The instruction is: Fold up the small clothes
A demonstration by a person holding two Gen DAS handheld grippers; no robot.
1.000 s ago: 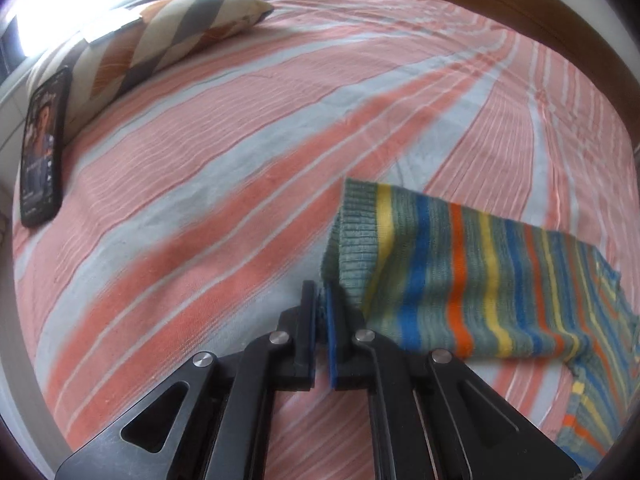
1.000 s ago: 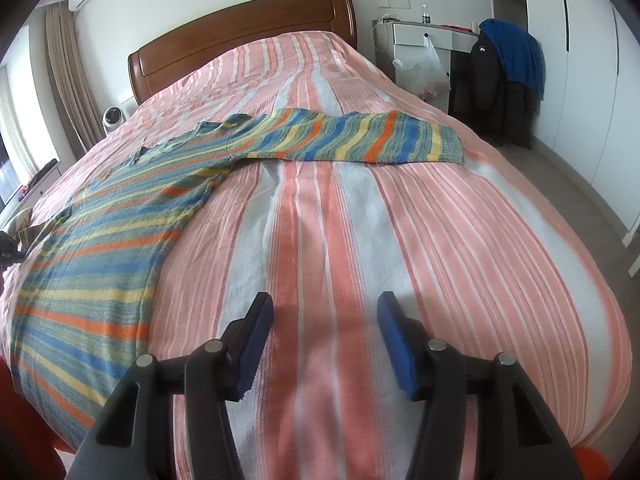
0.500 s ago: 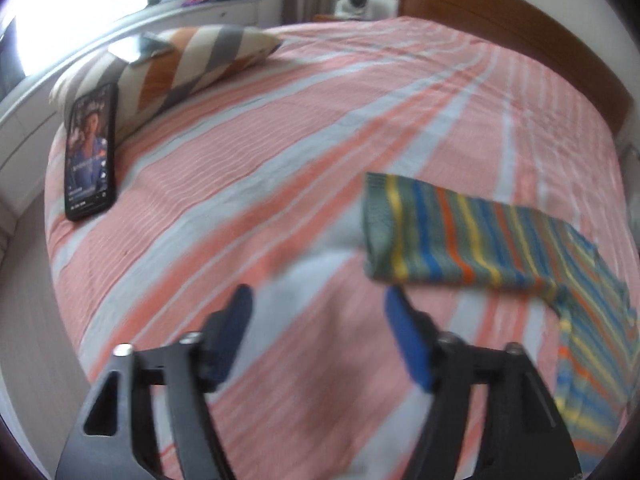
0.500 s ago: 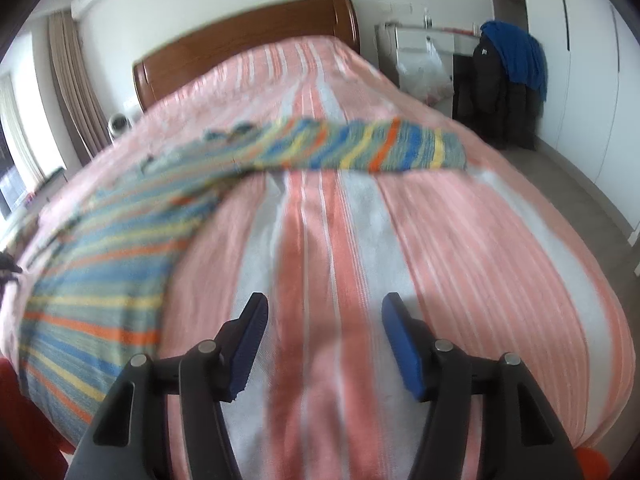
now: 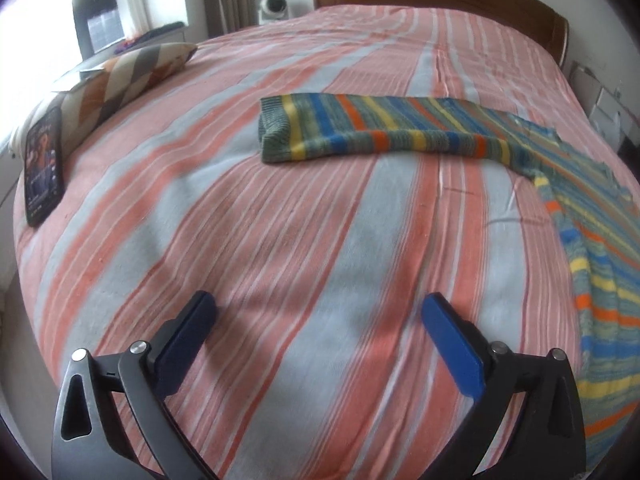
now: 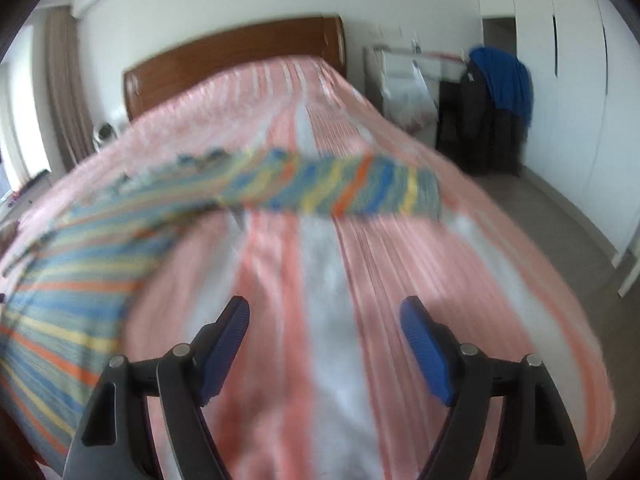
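bed (image 5: 280, 240): striped cover, as before | striped sweater (image 5: 400, 128): spread flat, its sleeve now released and well ahead of your tongs | left gripper (image 5: 316, 312): was clamped on the cuff, jaws opening, nothing between | right gripper (image 6: 324, 316): jaws opening wider, nothing between

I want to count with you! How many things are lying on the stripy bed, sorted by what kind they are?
Striped knitted sweater with blue, orange and yellow bands: 1
Cushion with grey, orange and cream zigzags: 1
Black phone with a lit screen: 1
Total: 3
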